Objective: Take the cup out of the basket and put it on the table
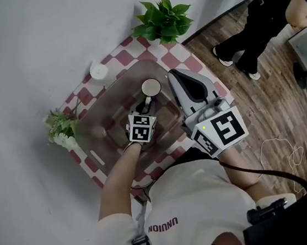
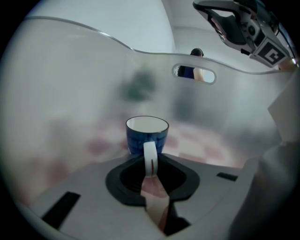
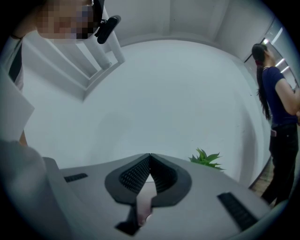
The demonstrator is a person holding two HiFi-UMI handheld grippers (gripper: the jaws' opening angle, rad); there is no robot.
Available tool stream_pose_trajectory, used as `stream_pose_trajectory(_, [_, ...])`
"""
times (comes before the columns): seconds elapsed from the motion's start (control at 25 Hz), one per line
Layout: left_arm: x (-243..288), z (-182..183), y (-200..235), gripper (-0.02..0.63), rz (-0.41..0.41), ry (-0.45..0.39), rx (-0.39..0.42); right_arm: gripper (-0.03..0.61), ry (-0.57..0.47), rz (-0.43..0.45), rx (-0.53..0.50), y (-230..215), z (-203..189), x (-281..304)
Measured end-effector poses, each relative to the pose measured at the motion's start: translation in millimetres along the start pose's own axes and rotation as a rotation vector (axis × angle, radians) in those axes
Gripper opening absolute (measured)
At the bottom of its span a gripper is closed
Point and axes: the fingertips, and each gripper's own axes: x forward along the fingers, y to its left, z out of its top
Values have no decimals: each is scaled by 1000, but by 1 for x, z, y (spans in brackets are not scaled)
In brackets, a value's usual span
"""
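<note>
A blue cup (image 1: pixel 151 86) with a white inside stands in the clear basket (image 1: pixel 108 119) on the checked table (image 1: pixel 181 54). My left gripper (image 1: pixel 147 100) reaches down into the basket. In the left gripper view the cup (image 2: pixel 146 133) stands upright just ahead, and its white handle (image 2: pixel 150 159) sits pinched between the jaws of my left gripper (image 2: pixel 150 171). My right gripper (image 1: pixel 174 75) hovers over the basket's right side, its jaws shut with nothing between them. In the right gripper view my right gripper (image 3: pixel 150 157) faces a bare white wall.
A leafy potted plant (image 1: pixel 164 18) stands at the table's far corner, a small white round thing (image 1: pixel 99 71) at the back left, and a flower bunch (image 1: pixel 60 128) at the left edge. A person (image 1: pixel 263 17) stands on the wooden floor to the right.
</note>
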Motion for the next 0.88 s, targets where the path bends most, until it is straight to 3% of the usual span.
stream_pose_trajectory(0.88, [-17, 21, 4, 63, 7, -65, 54, 17, -7, 1, 7, 1, -5, -1])
